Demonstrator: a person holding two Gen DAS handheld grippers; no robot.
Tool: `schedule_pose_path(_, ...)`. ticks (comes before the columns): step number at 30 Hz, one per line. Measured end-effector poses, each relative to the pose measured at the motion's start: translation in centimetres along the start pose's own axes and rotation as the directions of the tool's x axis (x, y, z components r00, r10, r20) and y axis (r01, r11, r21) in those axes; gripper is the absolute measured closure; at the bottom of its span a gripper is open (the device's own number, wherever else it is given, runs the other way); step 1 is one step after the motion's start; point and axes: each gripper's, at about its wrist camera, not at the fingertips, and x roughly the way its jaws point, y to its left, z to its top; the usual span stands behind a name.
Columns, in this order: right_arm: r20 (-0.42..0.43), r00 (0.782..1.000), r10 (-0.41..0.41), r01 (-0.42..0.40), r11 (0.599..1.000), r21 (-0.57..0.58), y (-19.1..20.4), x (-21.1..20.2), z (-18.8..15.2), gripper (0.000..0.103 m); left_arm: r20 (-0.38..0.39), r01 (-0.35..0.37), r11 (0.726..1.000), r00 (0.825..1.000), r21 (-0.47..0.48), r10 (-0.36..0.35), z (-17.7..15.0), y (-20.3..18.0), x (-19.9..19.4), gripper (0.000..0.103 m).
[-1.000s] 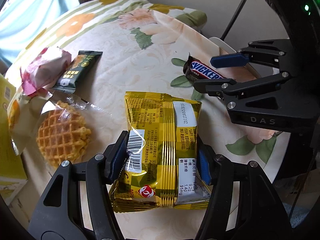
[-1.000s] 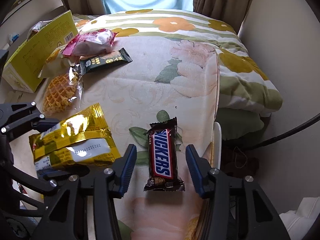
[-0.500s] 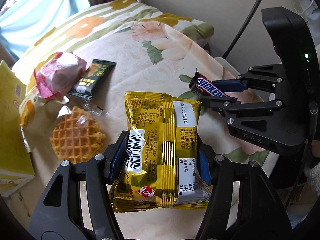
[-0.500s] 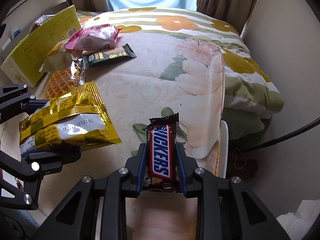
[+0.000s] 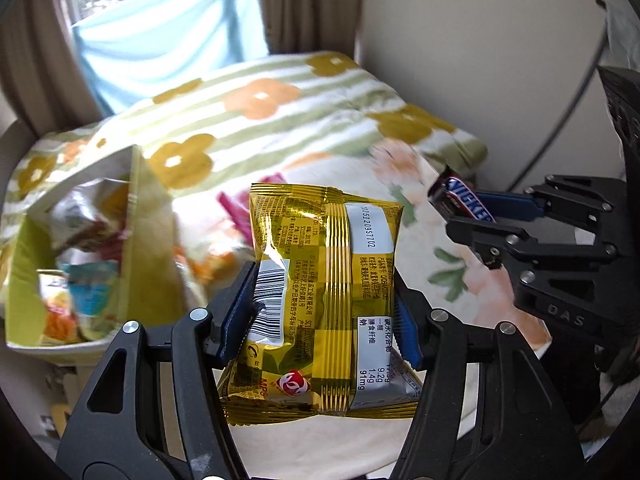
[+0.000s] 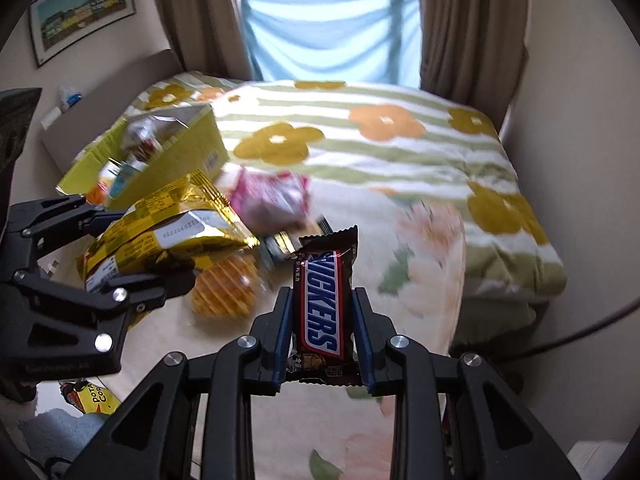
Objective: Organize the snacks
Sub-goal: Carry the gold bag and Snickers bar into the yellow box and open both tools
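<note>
Both wrist views — angled down, sharing bed (image 5: 280,120).

Held up above the table (image 6: 432,248): gold packet (image 6: 168,236) at nine o'clock of the Snickers bar (image 6: 322,300). Below, between them, waffle (image 6: 226,288). Beyond, at eleven o'clock, open box (image 6: 176,156) with snacks inside; pink packet (image 6: 272,200) at its three o'clock.

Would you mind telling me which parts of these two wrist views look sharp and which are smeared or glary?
Left wrist view: the gold snack packet in the left gripper is sharp, with foil glare; the yellow box and bedding are motion-smeared. Right wrist view: the Snickers bar in the right gripper is crisp, while the waffle and pink packet are blurred. Both views bow at the edges.
</note>
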Motion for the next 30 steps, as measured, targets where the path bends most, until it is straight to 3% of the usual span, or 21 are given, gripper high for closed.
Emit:
schedule_pose_path(6, 0.059, 0.995, 0.082, -0.079, 0.995, -0.056, 4.5, -0.4, 5.5, 0.077, 0.082, -0.028, 0.99, 0.996, -0.136, 0.039, 1.5, 7.8, -3.3, 0.045)
schedule_pose_path(11, 0.064, 0.989, 0.132, -0.126, 0.987, -0.096, 9.2, 0.9, 9.6, 0.077, 0.091, -0.071, 0.975, 0.992, -0.21, 0.092, 1.5, 15.0, -4.6, 0.045)
schedule_pose_path(21, 0.028, 0.975, 0.222, -0.217, 0.968, -0.126, 19.1, 6.3, 16.4, 0.077, 0.008, -0.165, 0.936, 0.984, -0.31, 0.177, -0.5, 29.7, -4.2, 0.045)
schedule_pose_path(26, 0.011, 0.97, 0.241, -0.238, 0.962, -0.136, 23.3, 8.8, 18.9, 0.077, -0.055, -0.178, 0.93, 0.984, -0.321, 0.169, -1.8, 34.8, -2.6, 0.045)
schedule_pose_path(30, -0.013, 0.97, 0.241, -0.241, 0.964, -0.113, 25.8, 10.8, 20.3, 0.077, -0.087, -0.147, 0.938, 0.988, -0.313, 0.126, -2.3, 37.1, -1.1, 0.045)
